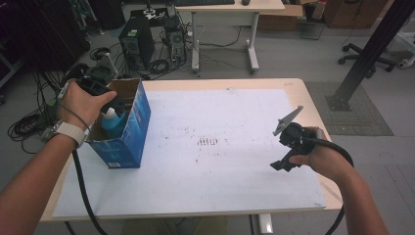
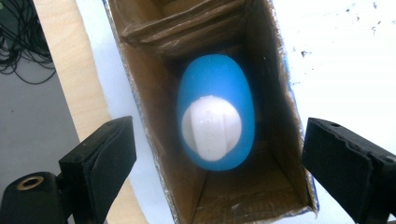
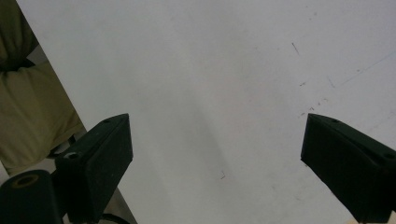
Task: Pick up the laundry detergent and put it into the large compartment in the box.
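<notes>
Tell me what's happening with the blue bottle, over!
Left gripper open above the box. Blue bottle standing inside, not gripped. Right gripper open over bare table. Nothing in the way.

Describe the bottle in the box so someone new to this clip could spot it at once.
Start at the white-topped table, then its left edge, where an open blue cardboard box stands. Inside it stands the blue bottle with a white cap, the box's one visible item, directly below the open left gripper.

Matt cardboard box, smooth plastic bottle – glossy
</notes>
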`<state>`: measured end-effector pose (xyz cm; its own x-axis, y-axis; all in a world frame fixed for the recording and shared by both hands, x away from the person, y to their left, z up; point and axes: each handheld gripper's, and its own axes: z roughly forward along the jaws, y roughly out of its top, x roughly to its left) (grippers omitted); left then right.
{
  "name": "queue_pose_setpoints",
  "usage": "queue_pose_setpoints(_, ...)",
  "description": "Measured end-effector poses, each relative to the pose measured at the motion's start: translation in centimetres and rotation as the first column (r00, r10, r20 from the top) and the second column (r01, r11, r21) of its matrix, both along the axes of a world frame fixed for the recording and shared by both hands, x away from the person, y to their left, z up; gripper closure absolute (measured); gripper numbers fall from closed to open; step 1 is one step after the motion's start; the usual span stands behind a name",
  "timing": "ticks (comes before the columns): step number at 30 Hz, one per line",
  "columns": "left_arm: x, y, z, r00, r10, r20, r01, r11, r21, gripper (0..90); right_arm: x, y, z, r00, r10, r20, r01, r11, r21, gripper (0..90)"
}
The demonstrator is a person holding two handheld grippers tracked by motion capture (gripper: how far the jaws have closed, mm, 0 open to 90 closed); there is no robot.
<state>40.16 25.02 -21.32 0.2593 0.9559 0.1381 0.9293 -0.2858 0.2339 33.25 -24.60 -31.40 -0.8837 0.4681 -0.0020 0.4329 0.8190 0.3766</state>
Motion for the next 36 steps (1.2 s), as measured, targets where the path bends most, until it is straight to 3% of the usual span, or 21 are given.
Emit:
queue_pose_setpoints(6, -0.3, -0.3, 0.7, 0.9998, -0.021, 0.005, 0.021, 0.9997, -0.011, 10.6, -0.1, 0.0, 0.0, 1.0000, 0.002, 0.002, -0.002, 1.0000, 0.001, 9.1)
queue_pose_setpoints(15, -0.8, -1.3, 2.0, 0.9953, -0.096, 0.016, 0.096, 0.9949, -0.031, 11.1, -0.2, 0.0, 0.3, 1.0000, -0.001, 0.002, 0.001, 1.0000, 0.000, 9.1)
queue_pose_setpoints(27, -1.6, -2.3, 3.4, 0.9789, -0.203, 0.020, 0.204, 0.9781, -0.042, 10.3, -0.4, 0.0, 0.6, 1.0000, -0.005, -0.001, 0.005, 1.0000, -0.002, 9.1)
queue_pose_setpoints(36, -2.2, -2.8, 3.8, 0.9629, -0.269, 0.022, 0.270, 0.9618, -0.048, 10.2, -0.4, 0.2, 0.7, 1.0000, -0.005, -0.002, 0.005, 1.0000, -0.001, 9.1)
